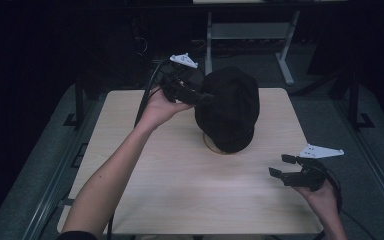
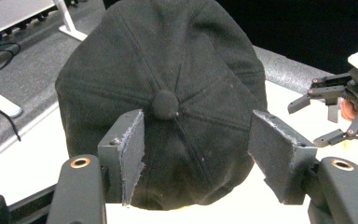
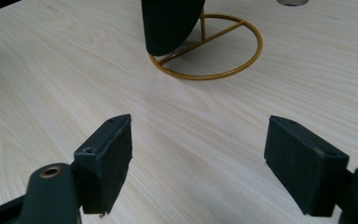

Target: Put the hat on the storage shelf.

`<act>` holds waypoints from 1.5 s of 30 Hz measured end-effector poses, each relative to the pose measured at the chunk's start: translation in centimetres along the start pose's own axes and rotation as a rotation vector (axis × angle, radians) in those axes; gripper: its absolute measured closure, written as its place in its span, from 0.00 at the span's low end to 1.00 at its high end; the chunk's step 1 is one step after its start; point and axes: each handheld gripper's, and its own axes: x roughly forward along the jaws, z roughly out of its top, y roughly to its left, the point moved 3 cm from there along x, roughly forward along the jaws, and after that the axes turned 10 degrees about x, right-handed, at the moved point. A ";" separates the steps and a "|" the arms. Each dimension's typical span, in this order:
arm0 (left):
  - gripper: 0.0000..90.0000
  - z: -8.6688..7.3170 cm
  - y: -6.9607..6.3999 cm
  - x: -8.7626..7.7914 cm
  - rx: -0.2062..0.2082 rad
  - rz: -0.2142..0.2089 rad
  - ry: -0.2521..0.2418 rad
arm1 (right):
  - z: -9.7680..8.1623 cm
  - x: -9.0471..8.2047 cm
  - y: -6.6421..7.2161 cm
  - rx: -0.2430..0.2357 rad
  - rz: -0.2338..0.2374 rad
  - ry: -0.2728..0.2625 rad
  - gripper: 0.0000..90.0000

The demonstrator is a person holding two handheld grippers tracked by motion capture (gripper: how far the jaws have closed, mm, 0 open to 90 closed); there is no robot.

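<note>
A black cap [image 1: 228, 107] sits on a gold wire stand [image 3: 256, 46] in the middle of the light wooden table [image 1: 180, 190]. My left gripper [image 1: 205, 95] is at the cap's left side, open, its jaws spread either side of the crown button [image 2: 164, 103]. In the left gripper view the cap [image 2: 168, 60] lies just beyond the left gripper [image 2: 196, 135]; I cannot tell whether the pads touch it. My right gripper [image 1: 278, 165] hovers open above the table's right front part, with nothing between its jaws. The right gripper view has the right gripper [image 3: 198, 140] facing the stand's ring base and the cap's lower edge [image 3: 168, 23].
White desk legs [image 1: 285, 55] stand on the dark floor behind the table. The table's right edge runs just beside my right hand [image 1: 325, 200]. Bare wood lies in front of the stand. My right gripper [image 2: 335, 112] appears far off in the left gripper view.
</note>
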 end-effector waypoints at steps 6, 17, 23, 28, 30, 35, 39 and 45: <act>0.40 -0.9 -0.4 -0.6 0.001 0.001 -0.002 | 0.1 0.2 0.2 -0.002 -0.002 0.005 0.26; 0.39 -2.7 -0.9 -1.8 -0.017 0.015 -0.028 | 0.0 0.6 0.5 -0.011 -0.008 0.017 0.25; 0.39 -3.6 -1.4 -2.4 -0.024 0.008 -0.035 | 0.0 0.8 0.7 -0.015 -0.010 0.024 0.25; 0.38 -4.5 -1.7 -3.0 -0.027 0.006 -0.041 | 0.0 1.0 0.8 -0.024 -0.011 0.033 0.25; 0.38 -4.9 -1.8 -3.2 -0.031 0.007 -0.041 | 0.0 1.1 0.9 -0.027 -0.015 0.033 0.25; 0.38 -5.9 -2.0 -3.7 -0.038 0.008 -0.049 | 0.0 1.1 0.9 -0.023 -0.013 0.031 0.25; 0.38 -6.6 -2.1 -4.0 -0.044 0.008 -0.059 | -0.1 0.9 1.0 -0.019 -0.016 0.025 0.25; 0.38 -8.0 -2.5 -4.3 -0.052 0.005 -0.066 | -0.2 0.9 1.1 -0.018 -0.020 0.023 0.25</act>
